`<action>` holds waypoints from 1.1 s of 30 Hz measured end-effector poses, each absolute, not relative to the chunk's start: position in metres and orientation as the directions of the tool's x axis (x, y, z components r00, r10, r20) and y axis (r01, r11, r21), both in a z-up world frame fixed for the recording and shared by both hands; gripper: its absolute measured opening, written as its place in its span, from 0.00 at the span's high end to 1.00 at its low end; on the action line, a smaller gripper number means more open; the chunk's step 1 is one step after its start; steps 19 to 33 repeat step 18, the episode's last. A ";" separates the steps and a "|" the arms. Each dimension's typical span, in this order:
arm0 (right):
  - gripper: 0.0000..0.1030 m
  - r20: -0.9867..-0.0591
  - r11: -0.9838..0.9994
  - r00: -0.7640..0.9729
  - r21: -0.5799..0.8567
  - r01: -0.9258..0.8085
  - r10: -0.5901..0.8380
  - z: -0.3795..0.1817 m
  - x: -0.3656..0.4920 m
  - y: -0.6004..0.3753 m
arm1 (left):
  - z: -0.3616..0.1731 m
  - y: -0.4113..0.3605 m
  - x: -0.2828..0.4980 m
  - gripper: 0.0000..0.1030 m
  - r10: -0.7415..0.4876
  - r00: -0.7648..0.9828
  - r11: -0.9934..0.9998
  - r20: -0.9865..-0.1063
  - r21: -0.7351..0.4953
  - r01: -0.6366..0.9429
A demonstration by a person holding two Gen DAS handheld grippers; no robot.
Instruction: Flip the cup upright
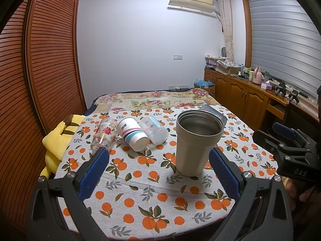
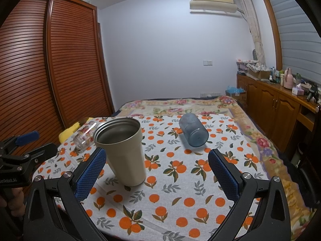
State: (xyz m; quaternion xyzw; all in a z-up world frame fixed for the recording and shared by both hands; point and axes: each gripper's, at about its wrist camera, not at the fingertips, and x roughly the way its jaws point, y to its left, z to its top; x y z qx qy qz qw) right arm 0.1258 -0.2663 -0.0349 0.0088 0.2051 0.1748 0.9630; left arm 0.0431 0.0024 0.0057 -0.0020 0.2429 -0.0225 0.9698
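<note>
A beige metal cup (image 1: 197, 142) stands upright, mouth up, on the orange-print tablecloth (image 1: 152, 182); it also shows in the right wrist view (image 2: 124, 150). My left gripper (image 1: 158, 160) is open and empty, with the cup just inside its right finger. My right gripper (image 2: 156, 162) is open and empty, with the cup beside its left finger. A blue-grey cup (image 2: 193, 129) lies on its side. A flowered glass (image 1: 103, 134), a white striped cup (image 1: 133, 133) and a clear cup (image 1: 154, 129) lie on their sides.
A yellow plush toy (image 1: 57, 140) lies at the table's left edge. A floral bed (image 2: 180, 105) is behind the table. A wooden wardrobe (image 1: 40, 70) stands left and a cluttered wooden sideboard (image 1: 246, 92) right. The right gripper shows in the left wrist view (image 1: 291, 146).
</note>
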 end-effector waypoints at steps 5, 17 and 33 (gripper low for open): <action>0.00 -0.391 0.939 0.855 0.089 -0.333 0.340 -0.035 0.126 -0.266 | 0.006 0.002 0.043 0.02 -0.045 0.881 0.999 -0.470 -0.014 0.043; 0.00 -0.391 0.939 0.856 0.088 -0.332 0.339 -0.035 0.126 -0.265 | 0.007 0.002 0.043 0.02 -0.040 0.882 0.999 -0.470 -0.014 0.038; 0.00 -0.391 0.939 0.856 0.088 -0.332 0.339 -0.036 0.126 -0.265 | 0.007 0.002 0.043 0.02 -0.042 0.882 0.999 -0.470 -0.015 0.039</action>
